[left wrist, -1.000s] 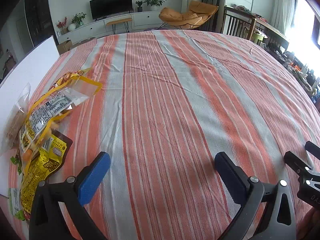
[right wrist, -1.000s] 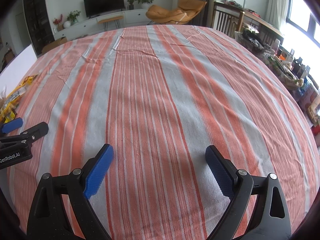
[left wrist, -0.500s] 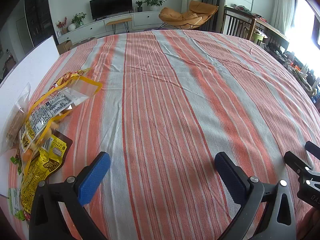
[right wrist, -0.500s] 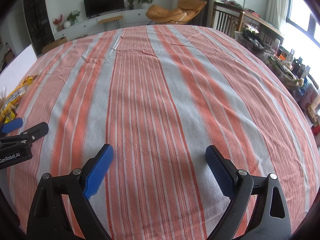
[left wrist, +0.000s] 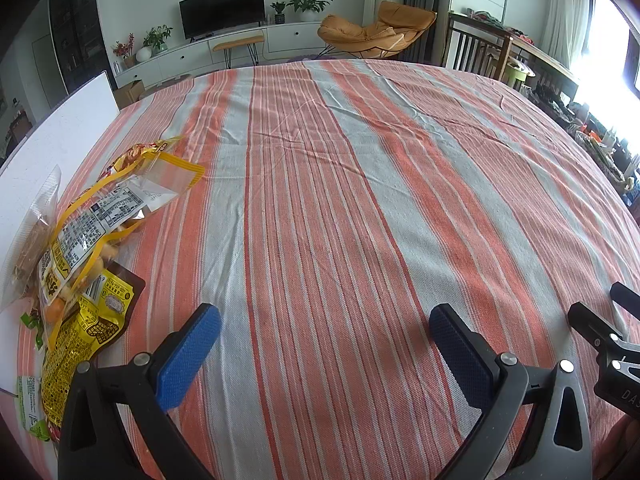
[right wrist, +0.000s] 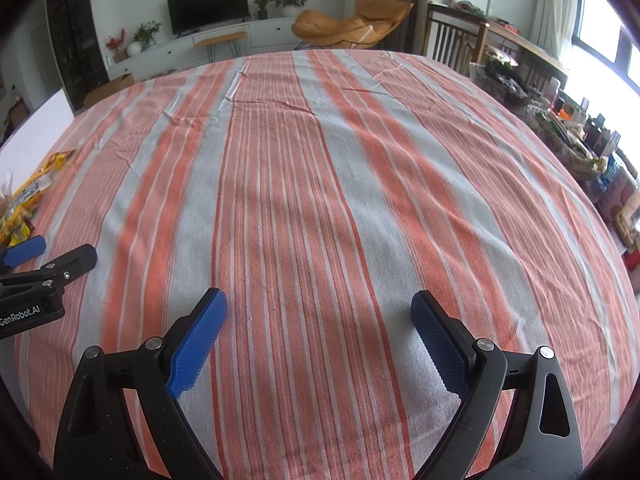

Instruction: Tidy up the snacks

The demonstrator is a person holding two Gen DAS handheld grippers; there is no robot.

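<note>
Several snack bags lie in a pile at the left edge of the striped tablecloth (left wrist: pixel 320 200): a clear bag with yellow trim (left wrist: pixel 116 200), a yellow and brown bag (left wrist: pixel 88 328), a clear bag of brown snacks (left wrist: pixel 28 240) and a green-white packet (left wrist: pixel 30 408). The pile also shows in the right wrist view (right wrist: pixel 24 200). My left gripper (left wrist: pixel 324 340) is open and empty, low over the cloth, right of the pile. My right gripper (right wrist: pixel 320 328) is open and empty, further right.
A white board (left wrist: pixel 48 152) lies along the table's left side under the snacks. A cluttered side table (right wrist: pixel 568 128) stands past the right edge. A TV (left wrist: pixel 222 8), an orange chair (left wrist: pixel 372 28) and cabinets stand beyond the far edge.
</note>
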